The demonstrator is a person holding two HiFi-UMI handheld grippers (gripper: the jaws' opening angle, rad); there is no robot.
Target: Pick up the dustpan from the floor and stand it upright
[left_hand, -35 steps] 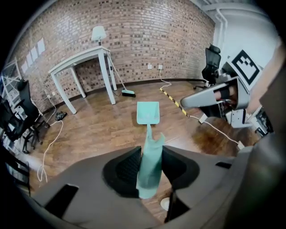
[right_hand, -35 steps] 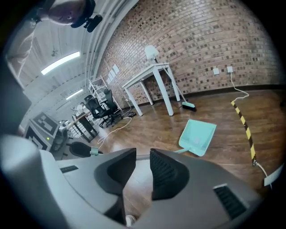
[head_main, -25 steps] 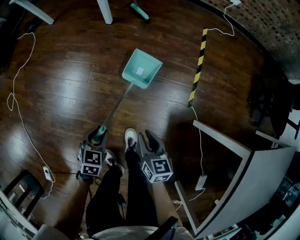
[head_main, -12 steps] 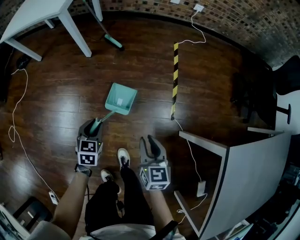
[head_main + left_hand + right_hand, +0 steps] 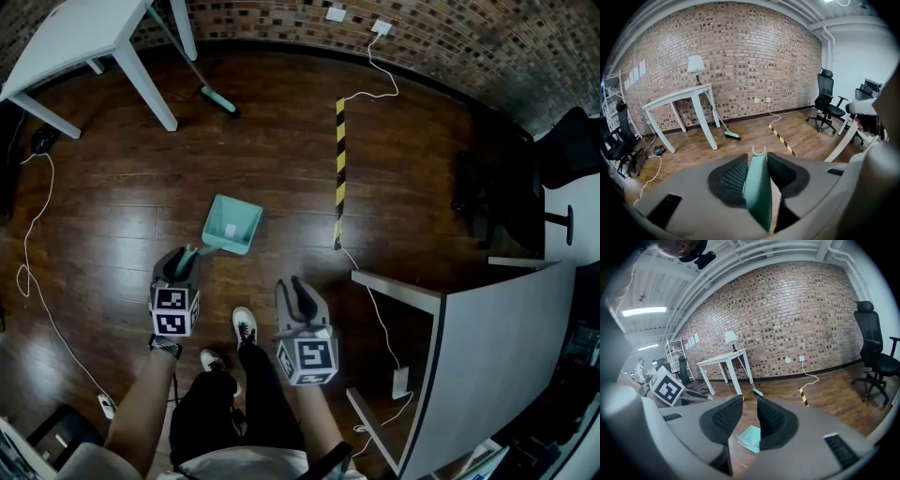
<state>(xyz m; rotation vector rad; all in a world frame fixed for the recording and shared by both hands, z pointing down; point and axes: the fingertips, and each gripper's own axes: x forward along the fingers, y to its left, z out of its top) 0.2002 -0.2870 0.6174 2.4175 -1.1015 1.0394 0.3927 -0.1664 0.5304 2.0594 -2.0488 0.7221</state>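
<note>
— We're over a dark wooden plank floor [image 5: 122, 187], with a red brick wall [image 5: 740, 56] ahead. Where's the mint-green plastic long-handled dustpan [image 5: 232, 225]?

— Our left gripper [image 5: 180, 262] pinches its handle near the end. The handle slants down to the scoop, low by the boards ahead of our feet, left of the yellow-and-black striped tape [image 5: 338, 169].

— And our right gripper [image 5: 298, 292]?

— Its jaws are spread with nothing between them, and it hovers near the left one.
</note>
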